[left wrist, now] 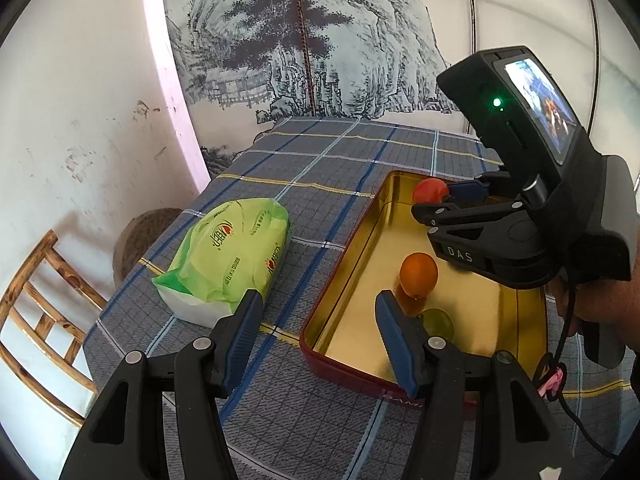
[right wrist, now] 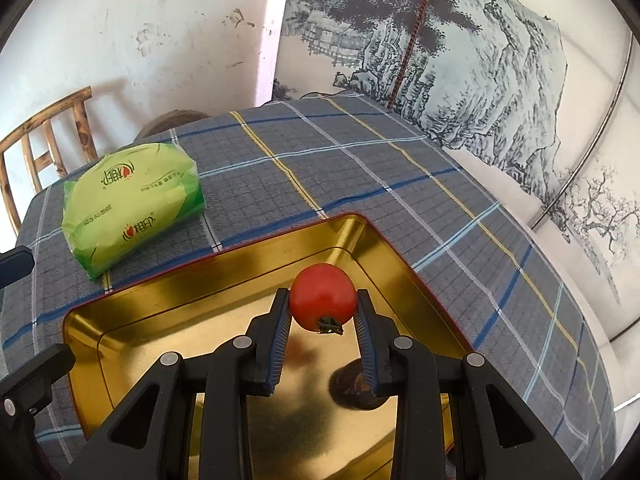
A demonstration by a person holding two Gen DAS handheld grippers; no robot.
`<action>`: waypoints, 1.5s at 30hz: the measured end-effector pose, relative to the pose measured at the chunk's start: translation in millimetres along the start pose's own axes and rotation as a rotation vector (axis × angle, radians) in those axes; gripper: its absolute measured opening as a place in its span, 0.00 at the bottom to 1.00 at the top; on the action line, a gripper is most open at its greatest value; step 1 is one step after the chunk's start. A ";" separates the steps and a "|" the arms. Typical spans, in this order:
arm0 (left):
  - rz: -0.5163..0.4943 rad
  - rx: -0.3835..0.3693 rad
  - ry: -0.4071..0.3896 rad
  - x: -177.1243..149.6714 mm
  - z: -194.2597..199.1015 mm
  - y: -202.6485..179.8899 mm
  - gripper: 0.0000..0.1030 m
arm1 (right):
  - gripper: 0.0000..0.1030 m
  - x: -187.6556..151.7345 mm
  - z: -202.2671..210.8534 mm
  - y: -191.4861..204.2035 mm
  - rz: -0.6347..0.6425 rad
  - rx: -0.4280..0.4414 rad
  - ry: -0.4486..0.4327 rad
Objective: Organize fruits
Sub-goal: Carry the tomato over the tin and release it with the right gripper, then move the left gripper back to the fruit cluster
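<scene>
Tomato (right wrist: 323, 302) sits pinched between the ribbed blue pads of my right gripper (right wrist: 324, 312), held above the far corner of the gold tin tray (right wrist: 160, 300), stem end toward the camera. My left gripper (left wrist: 318, 320) hangs wide apart with nothing between its fingers, over the near tray edge and the cloth. Already inside the tray: an orange fruit (left wrist: 418, 274) standing on the polished floor, and a green fruit (left wrist: 439, 322) just behind my left gripper's right finger, partly hidden. Main risk, as I judge it: the tomato is round, smooth and soft-skinned, gripped only across its widest part, so too much squeeze could bruise or split it, and too little could let it slip out. Second risk: the tray floor is slick, mirror-like metal with low upright walls and rounded corners, so a release from height would probably send the tomato rolling into the orange fruit. Third: the two tools are near each other over the tray, and a careless move could knock them together or nudge the tin across the woven plaid tablecloth (right wrist: 360, 168). A crinkled green plastic tissue pack (right wrist: 132, 200) lies apart to the left, clear of the work.
</scene>
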State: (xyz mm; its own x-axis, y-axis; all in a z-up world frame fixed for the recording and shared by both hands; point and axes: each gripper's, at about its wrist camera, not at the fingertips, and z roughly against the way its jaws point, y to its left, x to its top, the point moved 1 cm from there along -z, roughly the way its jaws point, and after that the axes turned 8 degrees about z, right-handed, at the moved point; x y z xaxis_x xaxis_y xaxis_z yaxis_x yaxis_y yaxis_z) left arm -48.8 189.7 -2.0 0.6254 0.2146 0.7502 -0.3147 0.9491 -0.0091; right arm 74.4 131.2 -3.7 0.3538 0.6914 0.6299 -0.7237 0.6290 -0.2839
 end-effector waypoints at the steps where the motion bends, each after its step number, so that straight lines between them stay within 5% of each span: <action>1: 0.001 0.000 0.002 -0.2 -0.7 -0.1 0.54 | 0.32 0.2 -0.1 0.2 0.002 -0.003 -0.001; 29: 0.009 -0.006 0.031 -6.0 -14.1 1.6 0.54 | 0.32 4.4 0.2 10.1 0.069 -0.122 -0.017; 45: 0.007 0.010 0.019 -5.2 0.7 -2.5 0.56 | 0.37 -6.9 -0.5 -13.2 -0.078 -0.035 -0.045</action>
State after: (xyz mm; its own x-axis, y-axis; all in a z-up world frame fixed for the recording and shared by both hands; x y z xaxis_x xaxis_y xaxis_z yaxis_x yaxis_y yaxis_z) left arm -51.8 186.1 -5.5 0.6364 0.2259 0.7375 -0.3261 0.9453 -0.0082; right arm 81.8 118.3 -4.7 0.3807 0.6236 0.6828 -0.6738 0.6928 -0.2570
